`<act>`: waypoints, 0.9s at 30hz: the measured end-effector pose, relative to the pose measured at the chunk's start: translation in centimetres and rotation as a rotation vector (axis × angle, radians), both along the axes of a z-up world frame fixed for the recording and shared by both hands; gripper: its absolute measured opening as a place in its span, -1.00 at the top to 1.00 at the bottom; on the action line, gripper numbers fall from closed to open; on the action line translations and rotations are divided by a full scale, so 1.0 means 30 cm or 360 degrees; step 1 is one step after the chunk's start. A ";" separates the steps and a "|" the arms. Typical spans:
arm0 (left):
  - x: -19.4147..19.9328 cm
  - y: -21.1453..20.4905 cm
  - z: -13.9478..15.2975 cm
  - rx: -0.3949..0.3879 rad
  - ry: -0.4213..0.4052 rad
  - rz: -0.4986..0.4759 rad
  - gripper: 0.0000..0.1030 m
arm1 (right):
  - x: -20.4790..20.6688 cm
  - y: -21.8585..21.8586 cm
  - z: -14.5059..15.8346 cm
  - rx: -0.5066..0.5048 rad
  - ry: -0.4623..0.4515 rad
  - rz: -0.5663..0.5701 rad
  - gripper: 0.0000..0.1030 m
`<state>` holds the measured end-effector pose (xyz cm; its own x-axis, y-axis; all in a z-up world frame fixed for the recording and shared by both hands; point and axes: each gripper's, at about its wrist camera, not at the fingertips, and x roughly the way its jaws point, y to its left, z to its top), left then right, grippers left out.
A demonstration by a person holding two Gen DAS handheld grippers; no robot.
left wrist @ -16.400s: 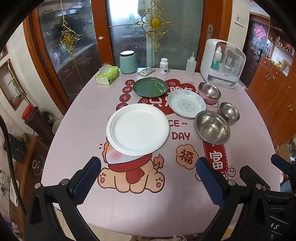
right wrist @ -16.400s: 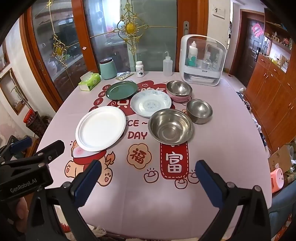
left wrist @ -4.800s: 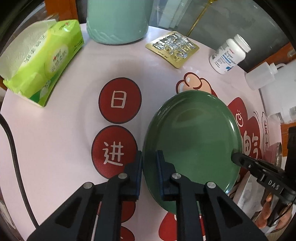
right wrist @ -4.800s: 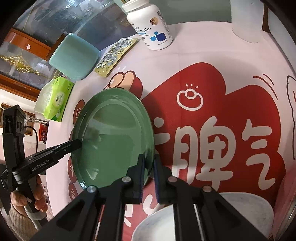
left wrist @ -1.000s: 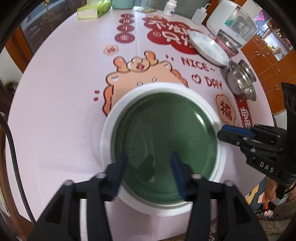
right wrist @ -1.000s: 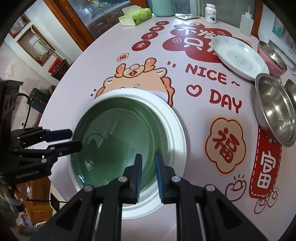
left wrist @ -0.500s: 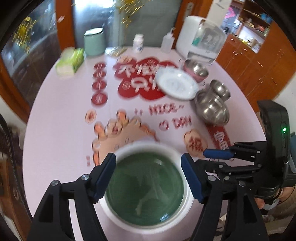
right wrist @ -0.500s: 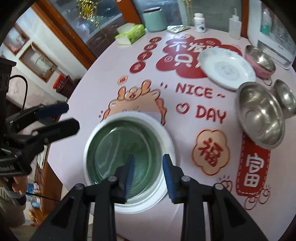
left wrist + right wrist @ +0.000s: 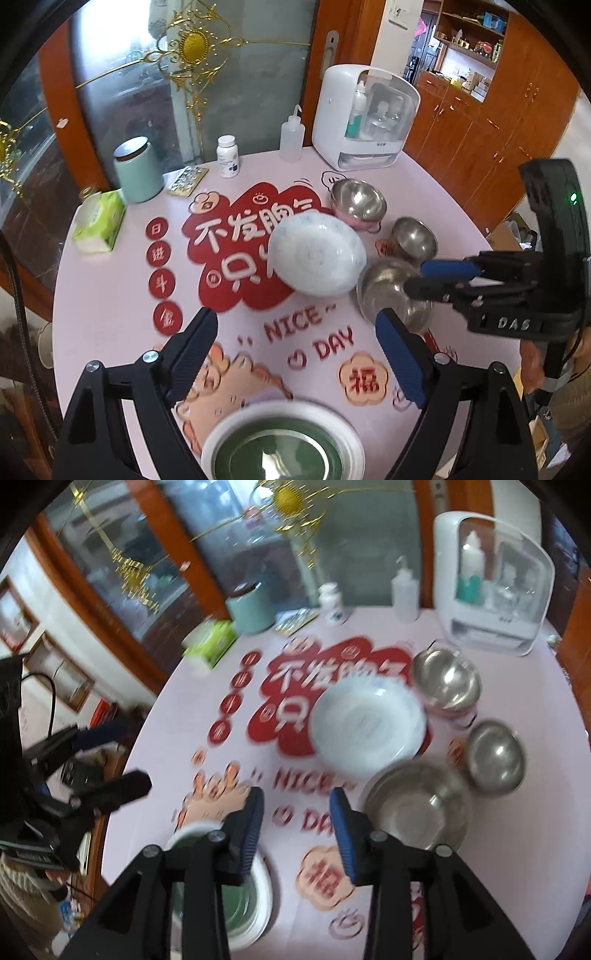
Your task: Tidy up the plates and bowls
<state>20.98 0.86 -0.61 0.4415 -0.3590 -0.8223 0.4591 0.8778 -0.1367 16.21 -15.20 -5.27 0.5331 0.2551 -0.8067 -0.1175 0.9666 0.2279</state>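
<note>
**Green plate nested in white plate — both grippers released and lifted**

Both grippers now stand higher above the table than a second ago, when their tips were down at the green plate; their jaws have just been opening, with nothing between them. Left gripper [image 9: 295, 350]: spread wide, empty, over the pink tablecloth [image 9: 110, 314]. Green plate [image 9: 271, 459] lies inside the white plate [image 9: 229, 428] at the near table edge, below the jaws, untouched. Right gripper [image 9: 297, 830]: partly parted, empty; its left finger overlaps the stacked plates in view — contact cannot be judged through blur.

Left to right, left wrist view: tissue pack [image 9: 99, 221], mint canister [image 9: 138, 170], blister pack [image 9: 188, 180], pill bottle [image 9: 228, 157], squeeze bottle [image 9: 291, 136], white dispenser box [image 9: 364, 122]. Mid-table: patterned plate [image 9: 317, 254]; right of it, a steel bowl in a pink shell [image 9: 358, 203], small steel bowl [image 9: 413, 236], large steel bowl [image 9: 391, 291].
</note>
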 end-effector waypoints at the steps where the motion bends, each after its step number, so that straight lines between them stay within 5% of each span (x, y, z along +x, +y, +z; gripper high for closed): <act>1: 0.026 -0.016 -0.008 0.0002 0.0008 -0.0002 -0.68 | 0.034 -0.025 0.001 0.0002 0.0000 -0.0027 0.20; 10: 0.294 -0.132 -0.224 -0.0013 0.0209 0.0085 -0.68 | 0.289 -0.236 -0.175 0.0091 0.0199 -0.0231 0.20; 22: 0.513 -0.199 -0.541 -0.0104 0.0500 0.0279 -0.66 | 0.447 -0.359 -0.464 0.0140 0.0434 -0.0320 0.21; 27: 0.547 -0.210 -0.633 -0.0137 0.0601 0.0322 -0.42 | 0.480 -0.361 -0.506 0.0154 0.0455 -0.0297 0.22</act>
